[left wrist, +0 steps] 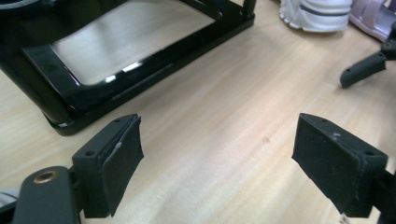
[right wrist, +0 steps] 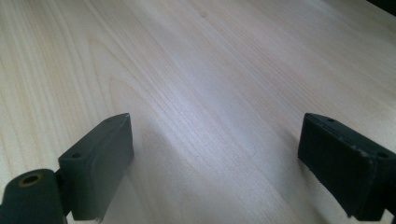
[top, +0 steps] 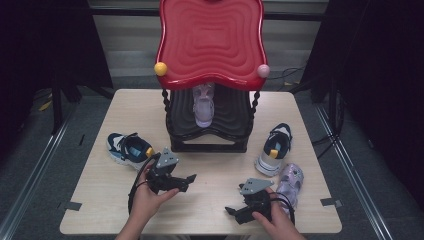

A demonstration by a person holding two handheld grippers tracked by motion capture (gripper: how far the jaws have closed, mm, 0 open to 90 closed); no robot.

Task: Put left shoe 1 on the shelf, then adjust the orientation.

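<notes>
Pale wooden table (top: pixel 215 165) stands on a grey floor with dark curtains at both sides, and a two-shelf rack with red wavy top (top: pixel 210 40) is at the upper centre. I hold my left gripper (top: pixel 186 179) with jaws wide apart and empty, in the lower middle of the frame. The navy and white child sneaker (top: pixel 127 148) lies just to its left, toe pointing lower right, so my left hand is nearer. My right gripper (top: pixel 231 211) is also wide and empty, beside a lilac sandal (top: pixel 290 181).
</notes>
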